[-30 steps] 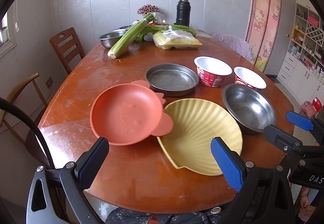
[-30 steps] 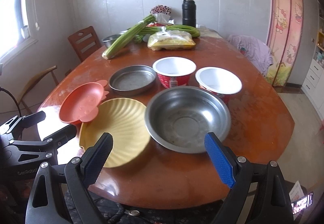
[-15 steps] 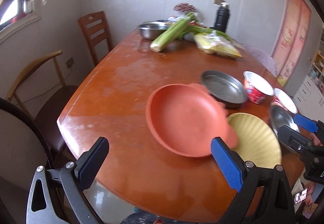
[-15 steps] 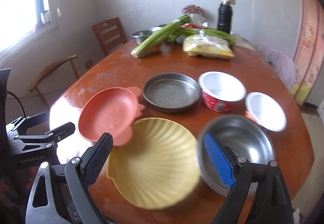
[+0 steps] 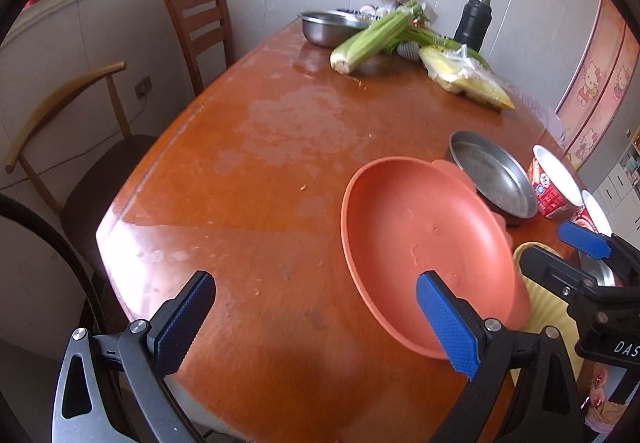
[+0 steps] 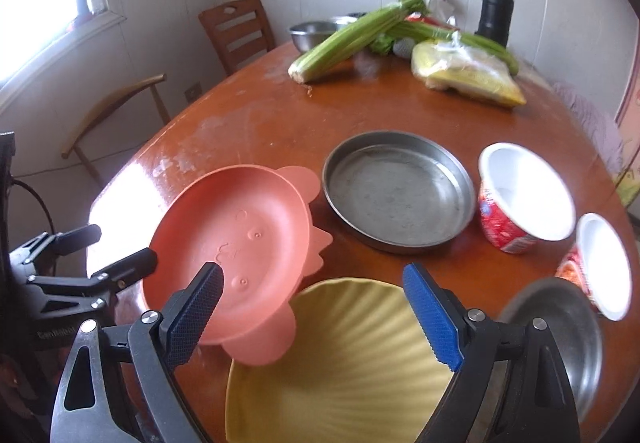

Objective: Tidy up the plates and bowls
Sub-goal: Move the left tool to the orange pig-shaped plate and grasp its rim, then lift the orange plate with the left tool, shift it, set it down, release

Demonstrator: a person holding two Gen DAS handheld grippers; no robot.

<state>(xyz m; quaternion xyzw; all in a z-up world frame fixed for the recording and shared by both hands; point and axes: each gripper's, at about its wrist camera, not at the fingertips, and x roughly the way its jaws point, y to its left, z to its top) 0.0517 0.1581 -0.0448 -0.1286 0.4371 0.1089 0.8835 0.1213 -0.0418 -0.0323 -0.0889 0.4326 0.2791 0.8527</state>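
Sorting not yet begun: every dish lay loose on the table.

Left wrist view: left gripper point(image 5: 316, 323) spread, empty; orange plate point(image 5: 424, 255) behind its right finger.
Right wrist view: right gripper point(image 6: 316, 317) spread, empty; yellow shell plate point(image 6: 344, 363) between its fingers, metal pan point(image 6: 398, 191) and paper bowls point(image 6: 524, 197) beyond, unstacked.

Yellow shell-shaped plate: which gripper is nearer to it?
Right. The right gripper hangs open directly over the yellow shell-shaped plate. The left gripper is off to its left, open beside the coral plate.
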